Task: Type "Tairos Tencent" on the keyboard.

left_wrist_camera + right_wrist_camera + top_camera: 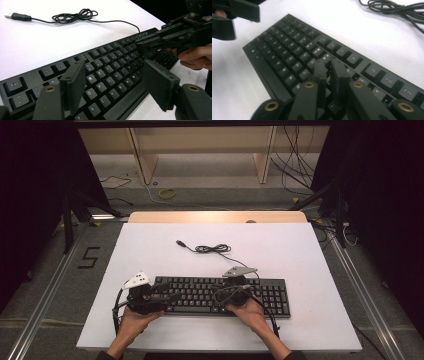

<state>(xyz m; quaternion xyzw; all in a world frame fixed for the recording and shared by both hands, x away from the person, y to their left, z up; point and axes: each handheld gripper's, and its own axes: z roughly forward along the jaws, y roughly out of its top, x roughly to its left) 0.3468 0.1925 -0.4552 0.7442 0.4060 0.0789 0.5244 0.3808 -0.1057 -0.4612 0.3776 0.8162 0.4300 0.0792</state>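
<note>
A black keyboard (220, 295) lies near the front of the white table (300, 250). Its USB cable (212, 248) sits coiled behind it, with the plug (181, 243) lying free. My left gripper (171, 296) hovers over the keyboard's left end; in the left gripper view the gripper (112, 66) is open, with its jaws wide apart above the letter keys (100, 75) and nothing between them. My right gripper (216, 292) is over the keyboard's middle. In the right gripper view the gripper (327, 62) is shut, jaws almost together just above the keys, empty. The two grippers point toward each other.
A person's hands come in from the front edge. A wooden strip (215, 216) borders the table's far side. Loose cables (295, 165) and a yellow ring (167, 193) lie on the floor beyond, between shelf legs. Metal rails (45, 295) run along both sides.
</note>
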